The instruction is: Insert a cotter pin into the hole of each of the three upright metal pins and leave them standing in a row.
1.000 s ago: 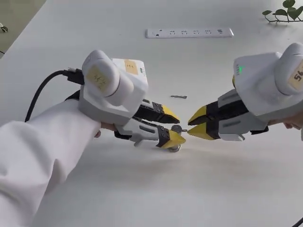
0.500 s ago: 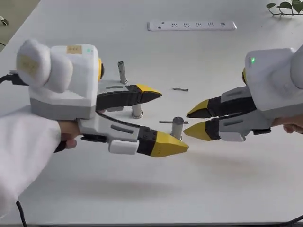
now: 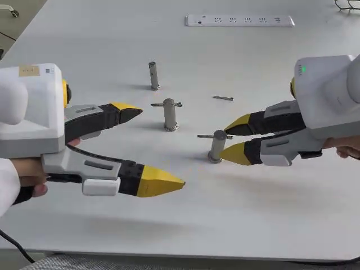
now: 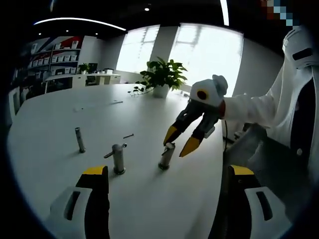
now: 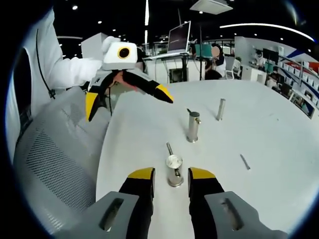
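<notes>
Holds the left tongs [image 3: 162,146] wide open and empty. Holds the right tongs [image 3: 232,140] partly open, tips just beside the near pin [image 3: 217,147], gripping nothing. Upright on the tabletop [image 3: 253,214] in a slanted row: near pin and middle pin [image 3: 170,115], each crossed by a cotter pin [image 3: 206,136], then far pin [image 3: 153,76]. Beside them, lying flat, a loose cotter pin [image 3: 223,98].

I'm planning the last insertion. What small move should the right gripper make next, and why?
Probably draw the right gripper back from the near pin and reach for the loose cotter pin. The near pin and the middle pin already carry cotter pins, the far pin has none, and the right gripper's jaws are open and empty.
</notes>
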Motion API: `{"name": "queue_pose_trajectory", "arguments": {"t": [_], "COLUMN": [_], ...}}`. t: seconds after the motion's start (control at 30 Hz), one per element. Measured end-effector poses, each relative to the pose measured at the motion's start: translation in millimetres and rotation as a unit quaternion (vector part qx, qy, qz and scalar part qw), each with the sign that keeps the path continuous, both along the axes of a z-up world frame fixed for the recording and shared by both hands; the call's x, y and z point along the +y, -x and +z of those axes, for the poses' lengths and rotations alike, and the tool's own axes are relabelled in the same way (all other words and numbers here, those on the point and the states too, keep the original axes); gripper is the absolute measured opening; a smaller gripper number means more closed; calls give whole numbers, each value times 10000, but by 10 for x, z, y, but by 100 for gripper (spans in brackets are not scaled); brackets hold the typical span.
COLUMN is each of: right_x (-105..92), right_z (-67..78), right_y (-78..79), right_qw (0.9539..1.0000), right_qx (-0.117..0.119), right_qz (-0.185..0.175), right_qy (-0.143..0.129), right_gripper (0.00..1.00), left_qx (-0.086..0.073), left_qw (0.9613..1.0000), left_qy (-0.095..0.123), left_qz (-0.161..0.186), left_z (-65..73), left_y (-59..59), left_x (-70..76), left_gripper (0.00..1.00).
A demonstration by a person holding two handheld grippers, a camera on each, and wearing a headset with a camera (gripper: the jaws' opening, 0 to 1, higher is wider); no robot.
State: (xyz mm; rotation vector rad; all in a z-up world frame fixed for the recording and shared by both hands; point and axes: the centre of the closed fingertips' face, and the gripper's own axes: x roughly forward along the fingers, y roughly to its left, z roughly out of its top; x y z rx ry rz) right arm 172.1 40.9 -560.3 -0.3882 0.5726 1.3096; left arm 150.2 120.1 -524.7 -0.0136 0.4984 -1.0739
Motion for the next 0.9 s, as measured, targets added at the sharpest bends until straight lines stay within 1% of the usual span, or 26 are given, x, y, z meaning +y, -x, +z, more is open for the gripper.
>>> {"name": "queue_pose_trajectory", "arguments": {"t": [0.13,0.17,0.23,0.27,0.33,0.4,0.47,0.6,0.67,0.73,0.77,0.83,0.9], "right_x": [19,27,39,50,68,80,95,116,120,123,125,128,128], "right_z": [-10,-18,-24,-32,-43,-52,-59,-69,-75,-83,-83,-85,-82], "right_y": [-19,-22,-31,-34,-40,-40,-36,-44,-50,-48,-48,-44,-43], "right_qw": [10000,10000,10000,10000,10000,10000,9999,9999,9998,9997,9997,9997,9995], "right_qx": [-1,-1,-17,8,26,49,102,94,87,165,160,117,7], "right_qz": [0,7,9,11,20,39,65,121,143,146,165,215,305], "right_qy": [8,21,28,25,15,19,8,28,53,71,69,86,112], "right_gripper": [22,22,21,21,19,18,15,11,10,10,10,10,9], "left_qx": [37,67,117,145,151,177,166,148,156,174,195,177,197], "left_qw": [9999,9998,9997,9995,9993,9993,9993,9993,9993,9994,9993,9993,9994], "left_qy": [-131,-160,-191,-240,-284,-285,-277,-295,-270,-247,-250,-292,-264], "left_qz": [-70,-93,-122,-134,-168,-173,-183,-186,-193,-192,-193,-145,-96], "left_z": [-70,-97,-139,-172,-198,-206,-207,-213,-205,-199,-199,-203,-195], "left_y": [72,95,123,137,157,162,163,144,143,147,154,146,153], "left_x": [60,71,82,91,95,91,82,75,68,65,66,77,83], "left_gripper": [99,99,99,99,99,99,99,99,99,99,99,99,99]}}
